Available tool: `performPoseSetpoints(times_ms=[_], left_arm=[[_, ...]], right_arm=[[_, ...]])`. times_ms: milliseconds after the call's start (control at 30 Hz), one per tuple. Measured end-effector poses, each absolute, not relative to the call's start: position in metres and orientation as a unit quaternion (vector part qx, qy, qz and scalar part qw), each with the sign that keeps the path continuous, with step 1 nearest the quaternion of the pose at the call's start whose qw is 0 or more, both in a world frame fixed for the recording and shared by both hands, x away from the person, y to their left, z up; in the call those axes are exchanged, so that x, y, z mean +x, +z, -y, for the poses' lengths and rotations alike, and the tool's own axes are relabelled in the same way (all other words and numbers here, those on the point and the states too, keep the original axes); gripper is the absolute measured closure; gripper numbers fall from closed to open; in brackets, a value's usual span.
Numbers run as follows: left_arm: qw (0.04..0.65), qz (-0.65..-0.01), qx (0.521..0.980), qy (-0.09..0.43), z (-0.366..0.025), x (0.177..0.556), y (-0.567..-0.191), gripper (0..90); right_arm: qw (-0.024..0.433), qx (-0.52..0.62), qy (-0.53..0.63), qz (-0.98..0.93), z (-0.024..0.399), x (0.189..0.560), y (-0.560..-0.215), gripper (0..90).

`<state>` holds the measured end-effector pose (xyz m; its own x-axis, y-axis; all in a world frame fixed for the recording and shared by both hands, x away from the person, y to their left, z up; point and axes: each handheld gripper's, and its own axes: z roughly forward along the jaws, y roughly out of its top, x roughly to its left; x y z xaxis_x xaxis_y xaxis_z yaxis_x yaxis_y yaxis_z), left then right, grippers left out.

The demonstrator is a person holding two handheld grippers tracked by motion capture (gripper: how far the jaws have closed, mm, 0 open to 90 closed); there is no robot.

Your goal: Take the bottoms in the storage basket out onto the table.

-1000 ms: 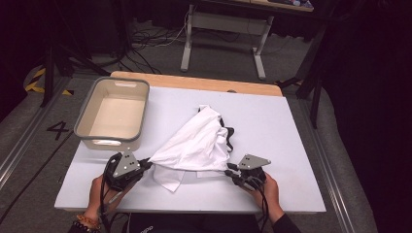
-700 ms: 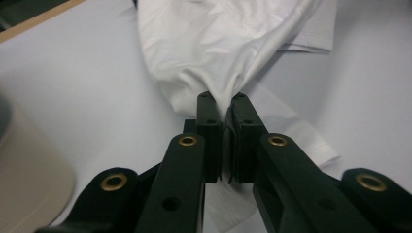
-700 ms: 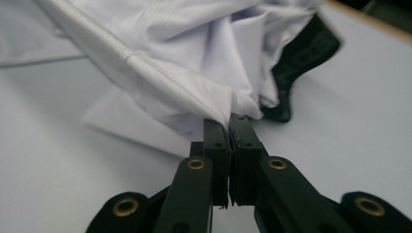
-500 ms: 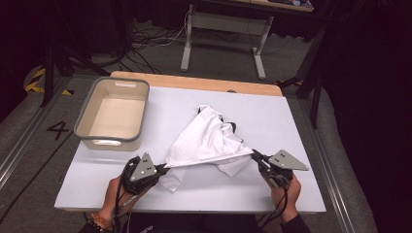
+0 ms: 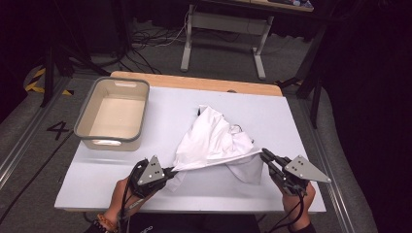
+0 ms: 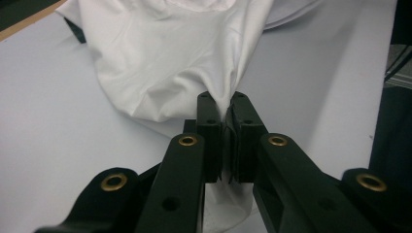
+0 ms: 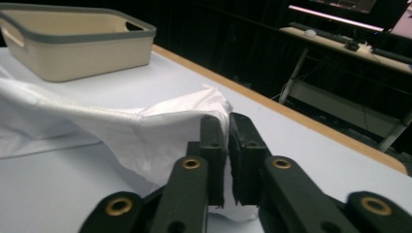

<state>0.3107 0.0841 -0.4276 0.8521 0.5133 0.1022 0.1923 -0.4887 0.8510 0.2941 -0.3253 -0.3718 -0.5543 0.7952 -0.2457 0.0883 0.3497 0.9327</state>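
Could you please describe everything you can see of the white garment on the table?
The white garment looks like thin, soft cloth, crumpled in a loose heap near the middle of the table, right of the beige bin. Its near edge is stretched into a taut hemmed line between the left gripper and the right gripper, each pinching cloth between shut jaws. A dark bit peeks out at its far side.

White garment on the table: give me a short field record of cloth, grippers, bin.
garment: white garment, bunched mid-table, its near edge pulled taut between the two grippers
left gripper: left gripper, jaws shut on the cloth
right gripper: right gripper, jaws have just been opening a little, cloth edge between them and gripped
bin: beige bin, at the table's far left, nothing in it, apart from the garment
table: white tabletop, wooden strip at the far edge
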Motion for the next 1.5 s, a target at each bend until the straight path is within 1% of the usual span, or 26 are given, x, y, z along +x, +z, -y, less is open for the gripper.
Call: performPoseSetpoints(times_ms=[33,67,133,167,200,267,333,367,433,667,767,867,900,933,1033,1067,1100,1167,1200,1233,1267,1300,1333,1367,1433,1500], left_arm=[[0.459,-0.213,0.844,0.177,-0.087,0.311,-0.428,85.5],[0.457,-0.216,0.844,0.180,-0.091,0.311,-0.427,85.5],[0.454,-0.225,0.842,0.188,-0.100,0.312,-0.426,85.5],[0.454,-0.225,0.842,0.188,-0.100,0.312,-0.426,85.5],[0.453,-0.229,0.840,0.189,-0.103,0.312,-0.427,85.5],[0.447,-0.237,0.840,0.195,-0.109,0.313,-0.428,85.5],[0.444,-0.246,0.839,0.195,-0.114,0.313,-0.429,85.5],[0.443,-0.248,0.839,0.197,-0.116,0.313,-0.429,85.6],[0.443,-0.254,0.838,0.195,-0.123,0.312,-0.430,85.5],[0.441,-0.255,0.840,0.187,-0.129,0.308,-0.432,84.7],[0.449,-0.248,0.838,0.185,-0.128,0.306,-0.429,80.1],[0.463,-0.241,0.833,0.184,-0.125,0.305,-0.423,77.5],[0.469,-0.236,0.830,0.185,-0.124,0.305,-0.421,77.5],[0.481,-0.232,0.825,0.184,-0.120,0.308,-0.414,72.5],[0.486,-0.226,0.824,0.183,-0.113,0.313,-0.408,64.1],[0.485,-0.222,0.825,0.186,-0.108,0.316,-0.406,64.1],[0.483,-0.221,0.825,0.190,-0.102,0.321,-0.405,59.0],[0.480,-0.220,0.828,0.191,-0.091,0.329,-0.404,56.6],[0.470,-0.220,0.832,0.194,-0.083,0.336,-0.405,51.1],[0.463,-0.224,0.835,0.196,-0.078,0.340,-0.406,51.1],[0.454,-0.226,0.838,0.199,-0.071,0.345,-0.407,47.4],[0.447,-0.223,0.842,0.203,-0.065,0.349,-0.408,47.4],[0.433,-0.222,0.849,0.204,-0.055,0.361,-0.412,46.6],[0.433,-0.222,0.849,0.204,-0.055,0.361,-0.412,46.4],[0.426,-0.238,0.851,0.195,-0.048,0.379,-0.417,46.0],[0.407,-0.246,0.855,0.207,-0.042,0.391,-0.420,44.5]], right_arm=[[0.361,0.301,0.483,-0.739,0.324,0.292,-0.375,71.8],[0.361,0.301,0.483,-0.739,0.324,0.292,-0.375,71.8],[0.355,0.303,0.486,-0.739,0.322,0.290,-0.379,64.0],[0.355,0.303,0.486,-0.739,0.322,0.290,-0.379,64.0],[0.358,0.306,0.486,-0.736,0.320,0.289,-0.381,55.8],[0.353,0.301,0.495,-0.735,0.321,0.289,-0.382,54.3],[0.353,0.296,0.502,-0.732,0.319,0.288,-0.382,46.4],[0.355,0.295,0.502,-0.731,0.319,0.288,-0.382,46.6],[0.357,0.299,0.509,-0.724,0.320,0.288,-0.382,40.7],[0.359,0.315,0.498,-0.724,0.323,0.293,-0.384,37.9],[0.344,0.324,0.483,-0.737,0.322,0.304,-0.392,36.9],[0.323,0.333,0.464,-0.755,0.317,0.325,-0.403,35.5],[0.323,0.333,0.464,-0.755,0.317,0.325,-0.403,35.5],[0.302,0.330,0.457,-0.768,0.314,0.339,-0.407,35.1],[0.292,0.337,0.445,-0.777,0.309,0.355,-0.411,35.2],[0.283,0.337,0.443,-0.781,0.308,0.361,-0.413,35.5],[0.277,0.343,0.423,-0.792,0.304,0.378,-0.417,36.2],[0.275,0.346,0.419,-0.794,0.303,0.383,-0.418,37.1],[0.255,0.363,0.408,-0.798,0.302,0.400,-0.425,38.9],[0.255,0.363,0.408,-0.798,0.302,0.400,-0.425,38.9],[0.244,0.373,0.398,-0.802,0.301,0.412,-0.430,44.5],[0.244,0.373,0.398,-0.802,0.301,0.412,-0.430,44.5],[0.229,0.380,0.390,-0.807,0.302,0.423,-0.435,60.0],[0.229,0.380,0.390,-0.807,0.302,0.423,-0.435,60.0],[0.217,0.370,0.394,-0.813,0.301,0.428,-0.438,74.1],[0.229,0.356,0.394,-0.815,0.303,0.423,-0.432,86.5]])
